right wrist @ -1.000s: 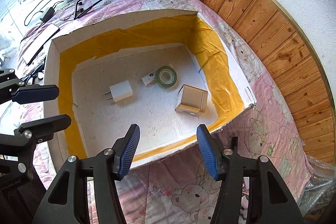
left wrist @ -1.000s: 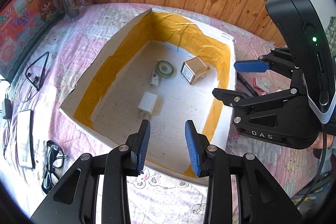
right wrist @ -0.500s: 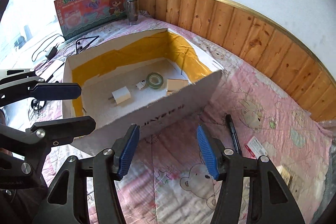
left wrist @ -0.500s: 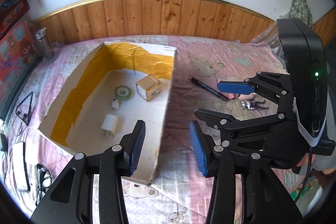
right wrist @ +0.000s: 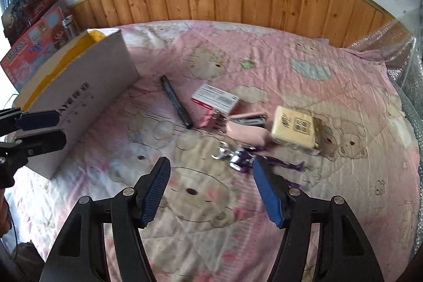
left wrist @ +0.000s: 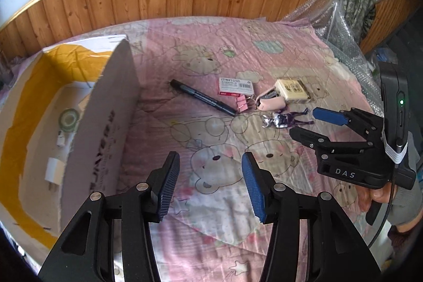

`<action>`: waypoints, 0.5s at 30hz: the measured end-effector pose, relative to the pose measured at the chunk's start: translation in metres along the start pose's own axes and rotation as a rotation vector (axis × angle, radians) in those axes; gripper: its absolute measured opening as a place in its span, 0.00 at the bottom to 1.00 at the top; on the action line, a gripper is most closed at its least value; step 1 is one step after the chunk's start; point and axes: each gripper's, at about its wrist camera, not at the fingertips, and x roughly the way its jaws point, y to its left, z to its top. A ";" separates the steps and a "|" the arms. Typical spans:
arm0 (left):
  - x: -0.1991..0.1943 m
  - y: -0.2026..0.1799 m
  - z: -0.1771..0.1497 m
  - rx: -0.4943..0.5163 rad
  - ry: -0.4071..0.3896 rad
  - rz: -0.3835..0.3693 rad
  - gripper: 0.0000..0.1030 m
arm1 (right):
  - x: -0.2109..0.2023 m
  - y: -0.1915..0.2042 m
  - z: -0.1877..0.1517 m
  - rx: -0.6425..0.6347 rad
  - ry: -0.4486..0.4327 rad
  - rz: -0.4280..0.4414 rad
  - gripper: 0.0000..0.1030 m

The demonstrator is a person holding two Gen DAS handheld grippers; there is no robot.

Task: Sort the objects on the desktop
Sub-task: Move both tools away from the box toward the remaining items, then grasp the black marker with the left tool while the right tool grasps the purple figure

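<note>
While both of my tools have just been opening, nothing sits between the jaws of either: the left tool (left wrist: 208,185) hangs spread over bare pink bedspread (left wrist: 211,49), and the right tool (right wrist: 210,188) stands spread just short of the purple figurine (right wrist: 244,157). Beyond that figurine I see a pink stapler (right wrist: 244,132), a cream box (right wrist: 294,127) beside it, a red-and-white packet (right wrist: 215,99) and a black pen (right wrist: 175,102), all lying near one another on the bed. Off to the left stands the cardboard box (left wrist: 105,123), its inside lined with yellow tape, holding a tape roll (left wrist: 68,119) and a white charger (left wrist: 54,171).
</note>
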 end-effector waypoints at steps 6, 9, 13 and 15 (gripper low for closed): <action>0.069 0.006 0.033 -0.144 0.110 -0.037 0.50 | 0.037 -0.037 -0.010 -0.080 0.071 -0.076 0.69; 0.103 0.018 0.052 -0.246 0.157 -0.042 0.51 | 0.054 -0.045 -0.009 -0.162 0.096 -0.102 0.72; 0.142 0.027 0.072 -0.348 0.187 -0.025 0.51 | 0.070 -0.047 -0.002 -0.266 0.098 -0.087 0.74; 0.159 0.030 0.079 -0.382 0.200 -0.013 0.51 | 0.080 -0.045 -0.002 -0.318 0.113 -0.088 0.74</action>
